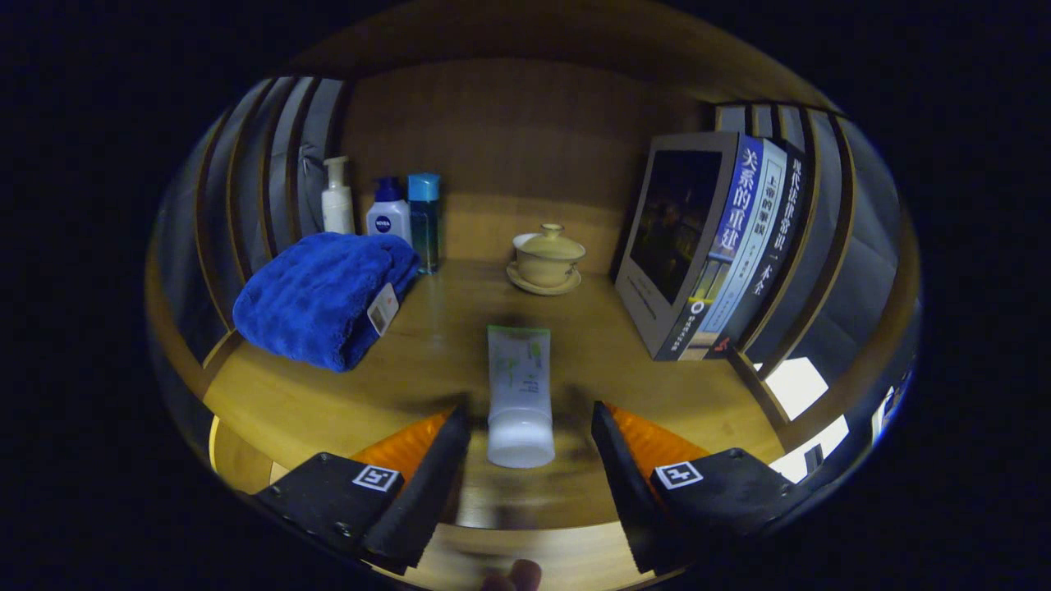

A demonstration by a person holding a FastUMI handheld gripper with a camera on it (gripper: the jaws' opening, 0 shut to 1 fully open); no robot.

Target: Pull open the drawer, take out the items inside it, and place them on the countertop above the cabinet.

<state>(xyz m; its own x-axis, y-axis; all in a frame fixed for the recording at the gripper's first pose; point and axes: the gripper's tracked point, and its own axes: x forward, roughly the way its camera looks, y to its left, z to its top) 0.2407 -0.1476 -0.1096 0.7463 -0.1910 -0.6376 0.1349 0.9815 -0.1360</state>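
Note:
A white and green tube (519,394) lies flat on the wooden countertop (361,386), its white cap end toward me. It rests between my two black fingers (423,480), with a gap on each side. My gripper (530,443) is open and neither finger touches the tube. The tube's far end points toward the back panel.
A folded blue towel (324,295) lies to the left. Behind it stand three bottles (386,213). A lidded tea cup on a saucer (547,259) sits at the back centre. Leaning books (706,246) stand to the right. Slatted side walls close in both sides.

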